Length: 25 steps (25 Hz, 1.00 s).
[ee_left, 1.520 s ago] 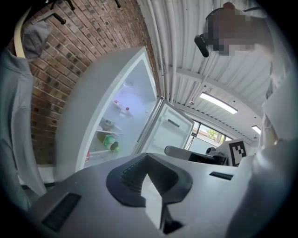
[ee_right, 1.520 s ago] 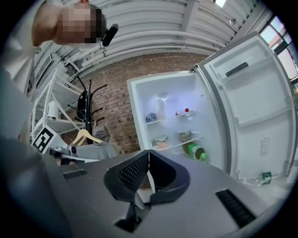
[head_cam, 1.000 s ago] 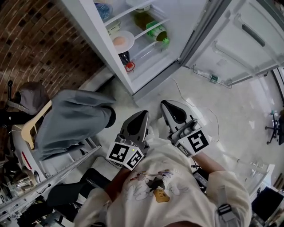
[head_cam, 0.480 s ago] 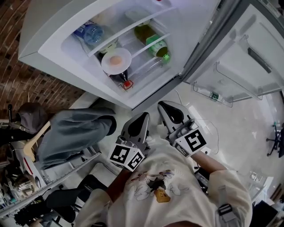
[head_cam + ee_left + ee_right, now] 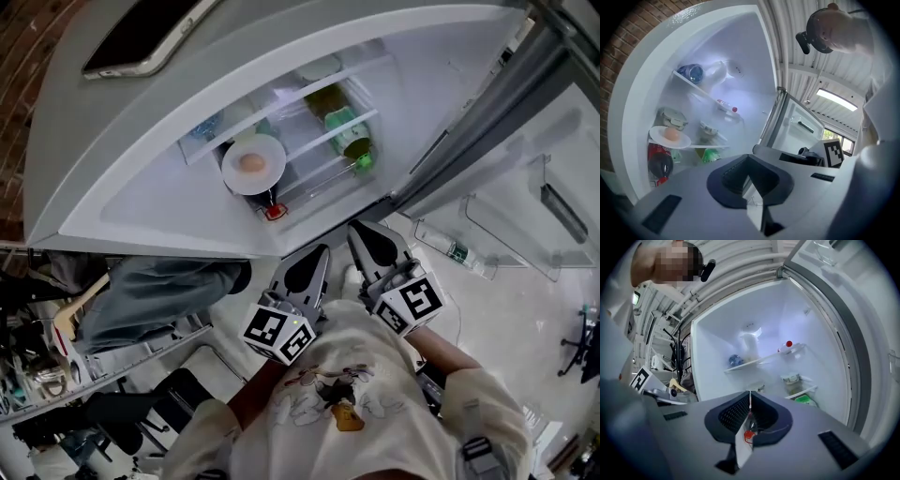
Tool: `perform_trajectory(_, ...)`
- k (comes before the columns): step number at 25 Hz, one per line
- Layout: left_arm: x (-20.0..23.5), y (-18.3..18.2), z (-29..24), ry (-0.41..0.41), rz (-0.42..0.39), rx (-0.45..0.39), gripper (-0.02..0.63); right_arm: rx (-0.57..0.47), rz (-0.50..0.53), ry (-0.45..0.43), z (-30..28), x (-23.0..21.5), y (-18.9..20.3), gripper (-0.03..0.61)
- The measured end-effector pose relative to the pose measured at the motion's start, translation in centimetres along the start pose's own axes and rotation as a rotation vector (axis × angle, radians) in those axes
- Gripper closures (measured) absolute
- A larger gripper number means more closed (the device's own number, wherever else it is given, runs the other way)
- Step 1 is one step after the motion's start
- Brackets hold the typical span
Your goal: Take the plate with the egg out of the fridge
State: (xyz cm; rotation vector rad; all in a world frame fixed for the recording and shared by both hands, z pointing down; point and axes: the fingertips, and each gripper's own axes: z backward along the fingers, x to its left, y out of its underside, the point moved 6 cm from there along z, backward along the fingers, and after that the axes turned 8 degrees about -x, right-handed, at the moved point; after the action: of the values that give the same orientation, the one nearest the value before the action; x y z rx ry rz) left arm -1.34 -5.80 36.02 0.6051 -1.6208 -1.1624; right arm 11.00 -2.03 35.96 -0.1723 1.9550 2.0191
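The fridge stands open, and a white plate (image 5: 253,165) with a tan egg (image 5: 250,162) on it rests on top of things at the front of the left side. The left gripper view shows the same plate (image 5: 669,137) at lower left, above a dark red-labelled bottle (image 5: 658,164). My left gripper (image 5: 313,257) is shut and empty, held below the fridge opening and well short of the plate. My right gripper (image 5: 365,231) is beside it, also shut and empty. In the right gripper view, the gripper's body hides the plate.
A green bottle (image 5: 349,141) lies on the wire shelf to the right of the plate. The open fridge door (image 5: 525,187) stands to the right. A phone (image 5: 150,37) lies on the fridge top. A grey garment (image 5: 159,300) hangs on a rack at left.
The fridge now looms closer and fills more of the view. Both grippers have risen slightly toward the opening, and both stay shut.
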Motion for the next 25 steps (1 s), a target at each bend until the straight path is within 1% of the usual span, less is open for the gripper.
perform_trajectory(4,0.4,0.7,-1.4,-0.048,0.011,-0.002,0.620,0.002,-0.016,-0.043,-0.9,-1.7,0.0,0.569)
perform_trajectory(9,0.6,1.2,-3.1,-0.114,0.040,-0.035,0.620,0.000,-0.034,-0.124,-1.2,-2.8,-0.3,0.569)
perform_trajectory(14,0.8,1.6,-3.7,-0.186,0.088,-0.071,0.620,-0.037,-0.098,-0.202,-1.4,-3.5,-0.5,0.570)
perform_trajectory(17,0.7,1.6,-3.4,-0.217,0.098,-0.088,0.620,-0.016,-0.115,-0.242,-2.0,-3.3,0.0,0.569)
perform_trajectory(21,1.0,1.9,-3.2,-0.253,0.114,-0.098,0.620,-0.004,-0.104,-0.274,-2.5,-2.9,0.2,0.569)
perform_trajectory(25,1.2,1.9,-3.3,-0.264,0.114,-0.107,0.620,-0.001,-0.096,-0.294,-2.8,-2.7,0.2,0.570)
